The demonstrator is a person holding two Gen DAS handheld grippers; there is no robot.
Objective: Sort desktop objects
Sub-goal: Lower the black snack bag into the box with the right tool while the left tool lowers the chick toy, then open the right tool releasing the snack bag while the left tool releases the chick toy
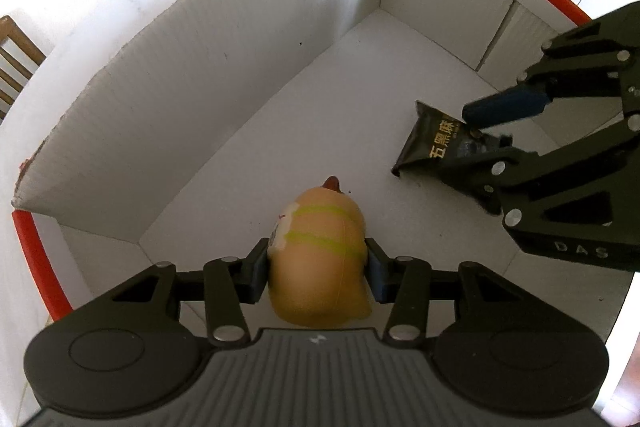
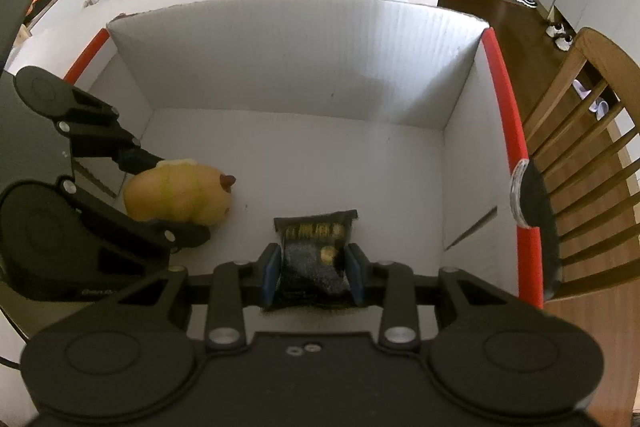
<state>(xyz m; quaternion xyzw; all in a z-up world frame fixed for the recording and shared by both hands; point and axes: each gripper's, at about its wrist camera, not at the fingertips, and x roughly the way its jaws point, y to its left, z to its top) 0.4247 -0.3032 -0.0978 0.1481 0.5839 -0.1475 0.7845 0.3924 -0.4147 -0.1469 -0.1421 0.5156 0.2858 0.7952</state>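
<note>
Two hand-held claws reach down into a white cardboard box (image 2: 280, 67) with red edges. The left gripper (image 1: 318, 269) clamps a soft yellow squeeze toy (image 1: 320, 267) between its blue pads, the toy's brown tip pointing ahead of the claw, over the box floor. The right gripper (image 2: 313, 277) pinches a small black snack packet (image 2: 316, 251) by its sides, just beside the toy. Wooden chairs (image 2: 580, 155) stand beyond the box.
</note>
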